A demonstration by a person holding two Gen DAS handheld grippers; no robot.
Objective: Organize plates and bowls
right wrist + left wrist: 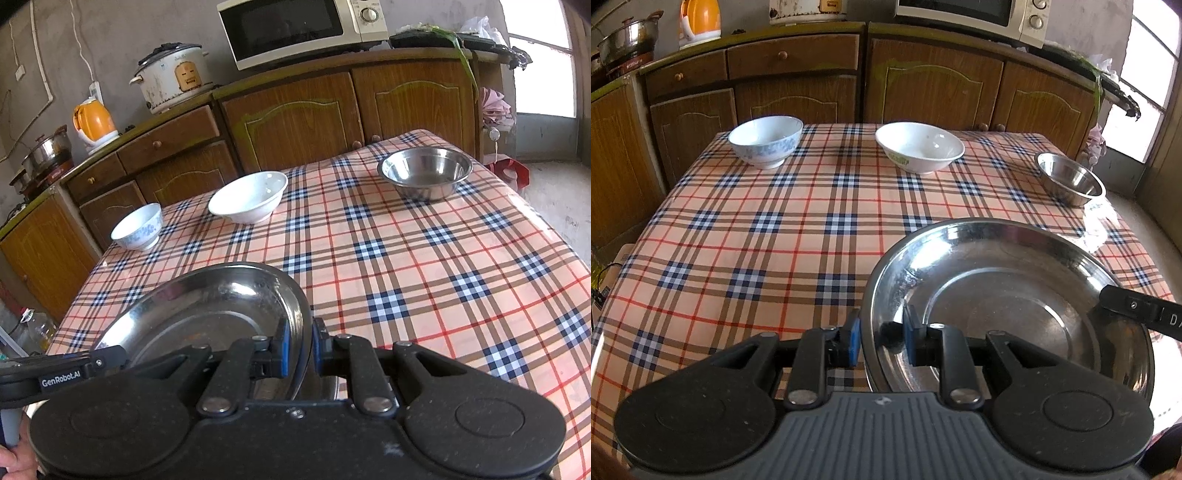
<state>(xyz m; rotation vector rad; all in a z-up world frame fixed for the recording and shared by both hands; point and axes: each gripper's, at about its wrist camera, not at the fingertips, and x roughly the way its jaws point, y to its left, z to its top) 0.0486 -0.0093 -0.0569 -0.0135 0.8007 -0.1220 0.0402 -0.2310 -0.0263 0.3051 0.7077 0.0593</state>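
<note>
Left wrist view: the left tongs pinch the steel plate's near rim above the table; keep both grips level. The blue-patterned bowl, white bowl and steel bowl look empty.

Right wrist view: the right tongs clamp the plate's opposite rim.

Microwave top cut off by the upper edge, steel plate near rim hidden behind the gripper body, print on rice cooker unreadable
</note>
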